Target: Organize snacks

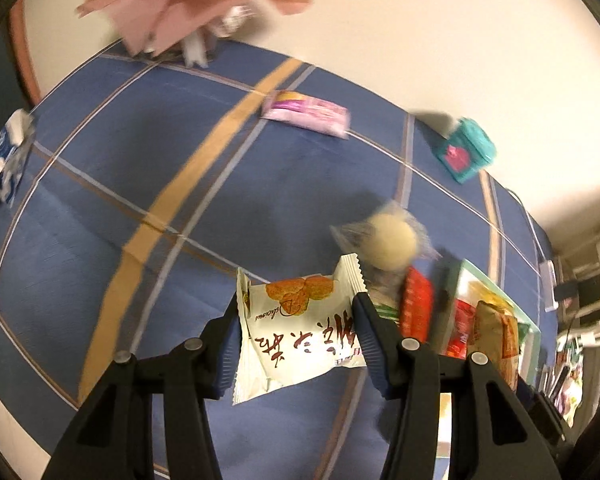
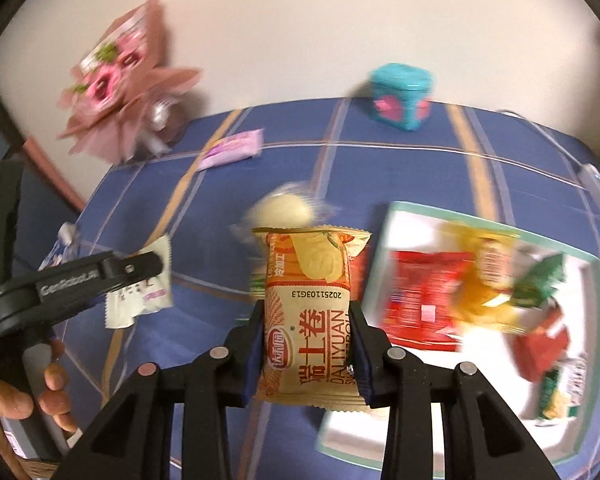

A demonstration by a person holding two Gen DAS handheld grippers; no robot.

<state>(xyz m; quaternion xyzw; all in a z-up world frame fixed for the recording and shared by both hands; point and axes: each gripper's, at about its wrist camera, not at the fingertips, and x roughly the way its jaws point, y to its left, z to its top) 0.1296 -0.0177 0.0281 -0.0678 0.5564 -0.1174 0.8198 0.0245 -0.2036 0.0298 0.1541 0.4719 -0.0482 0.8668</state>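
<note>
My left gripper [image 1: 296,320] is shut on a white snack packet [image 1: 300,328] with red characters, held above the blue checked cloth. It also shows at the left of the right wrist view [image 2: 140,280]. My right gripper [image 2: 308,328] is shut on an orange Daliyuan roll packet [image 2: 308,312], held just left of the white tray [image 2: 396,216]. The tray holds a red packet [image 2: 420,292], a yellow packet [image 2: 484,280], a green packet [image 2: 540,280] and others. A round pale snack in clear wrap [image 1: 388,240] lies on the cloth beyond both grippers.
A purple packet [image 1: 304,112] and a teal tin [image 1: 464,148] sit near the far edge by the wall. A pink paper bouquet [image 2: 116,88] stands at the far left corner. A blue-white packet [image 1: 0,172] lies at the left edge. A cable runs along the right edge.
</note>
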